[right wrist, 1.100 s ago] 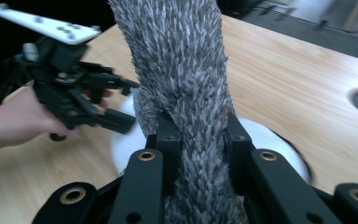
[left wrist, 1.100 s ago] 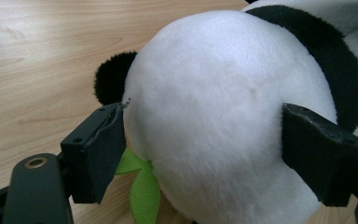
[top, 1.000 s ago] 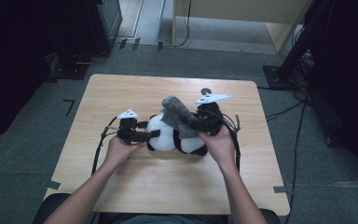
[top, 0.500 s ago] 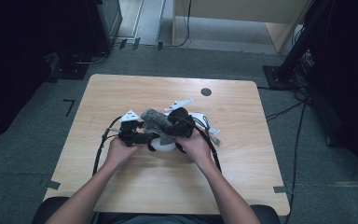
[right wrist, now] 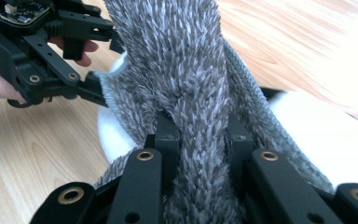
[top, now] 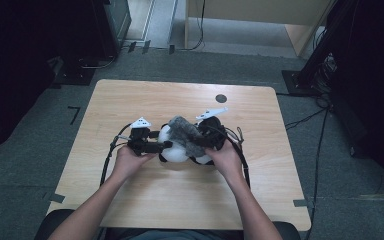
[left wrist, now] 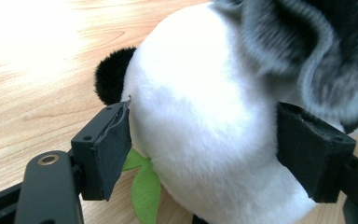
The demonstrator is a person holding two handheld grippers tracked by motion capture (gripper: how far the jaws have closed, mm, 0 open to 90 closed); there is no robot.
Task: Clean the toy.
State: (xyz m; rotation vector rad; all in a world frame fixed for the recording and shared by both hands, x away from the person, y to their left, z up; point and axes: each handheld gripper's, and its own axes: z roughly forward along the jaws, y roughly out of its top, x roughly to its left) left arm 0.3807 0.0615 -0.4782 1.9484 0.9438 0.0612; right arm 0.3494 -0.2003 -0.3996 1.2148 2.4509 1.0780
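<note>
A white plush panda point(left wrist: 200, 116) with a black ear lies on the wooden table point(top: 180, 200), and over its upper side a grey fuzzy cloth point(right wrist: 186, 84) is draped; in the high view the toy point(top: 175, 150) is seen between the two grippers, near the middle of the table, with the cloth point(top: 182, 131) lying across it toward the right gripper.

The panda's body sits between the jaws of the left gripper point(left wrist: 205, 158); the left pad is touching the fur, while at the right pad contact cannot be told for certain; these jaws have just been closing, with the toy between them, and stand fairly wide. A green felt leaf point(left wrist: 144, 186) pokes out beneath the body, just inside the left jaw.

The right gripper point(right wrist: 198, 135) is clamped nearly together on a fold of the cloth, which rises beyond its jaws toward the left gripper point(right wrist: 51, 56) seen farther off.

Several failures are judged possible; the round, soft body may be squeezed out of the left jaws if they are closed off-centre; the leaf may be pinched instead of the body; the cloth, held by one narrow fold, may slip off the toy's curved side if it is released before it is settled; it may also be dragged away if the right gripper is pulled back with fibres snagged in the pads.
</note>
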